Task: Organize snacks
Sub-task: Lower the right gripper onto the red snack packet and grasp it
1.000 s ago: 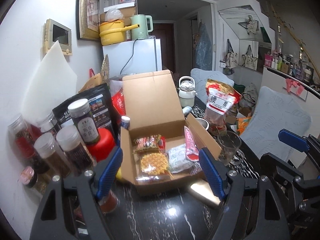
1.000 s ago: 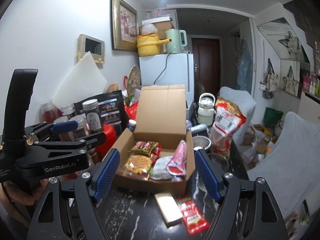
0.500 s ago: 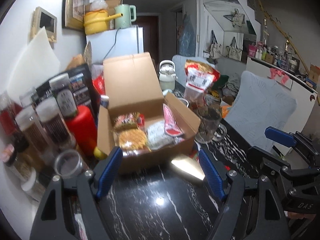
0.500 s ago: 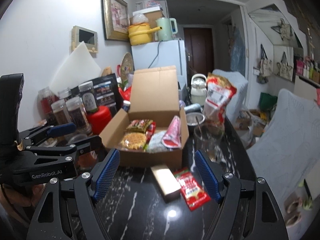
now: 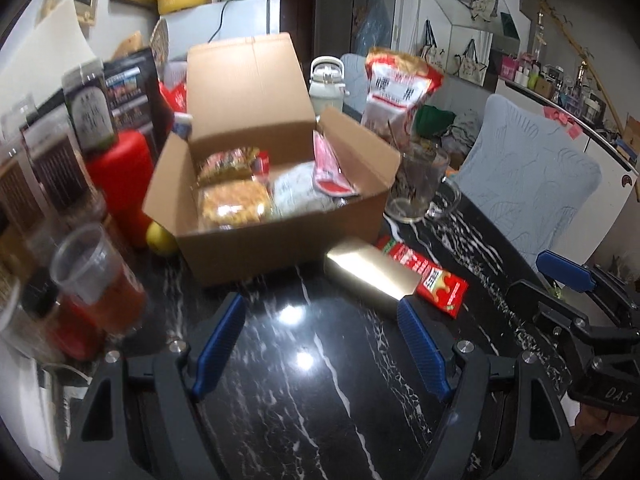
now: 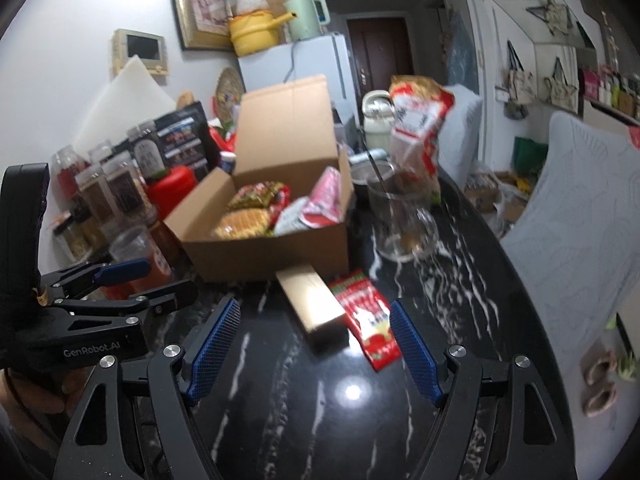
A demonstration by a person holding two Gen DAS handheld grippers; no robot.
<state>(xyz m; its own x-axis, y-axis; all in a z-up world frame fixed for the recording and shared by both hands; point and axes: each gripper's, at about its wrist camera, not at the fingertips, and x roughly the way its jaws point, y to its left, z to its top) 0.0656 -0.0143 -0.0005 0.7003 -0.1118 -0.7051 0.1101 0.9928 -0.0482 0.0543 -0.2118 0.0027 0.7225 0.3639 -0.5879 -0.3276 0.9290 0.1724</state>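
Snacks fill an open cardboard box (image 5: 280,236) that stands on a black marble-patterned table (image 5: 320,380), its lid flap upright at the back. Inside lie a yellow waffle pack (image 5: 234,204), a noodle-style packet (image 5: 230,164) behind it, a pale wrapped pack (image 5: 298,194) and a red-and-white sachet (image 5: 330,164) leaning against the right wall.

2 more items lie on the table just in front of the box: a gold rectangular box (image 6: 312,304) and, touching its right side, a red snack packet (image 6: 366,318).

The left gripper (image 5: 320,344) hangs over bare tabletop with its blue-padded jaws spread wide and nothing between them; the gold box's near end lies just beyond its right fingertip. The right gripper (image 6: 312,344) is likewise wide open and empty-handed, with the gold box and the red packet just ahead, between the lines of its fingers.

Left of the cardboard box stand spice jars (image 6: 120,188) and a red container (image 5: 122,176). To its right are a glass mug (image 5: 420,186) and a tall red-and-white bag (image 5: 396,88).
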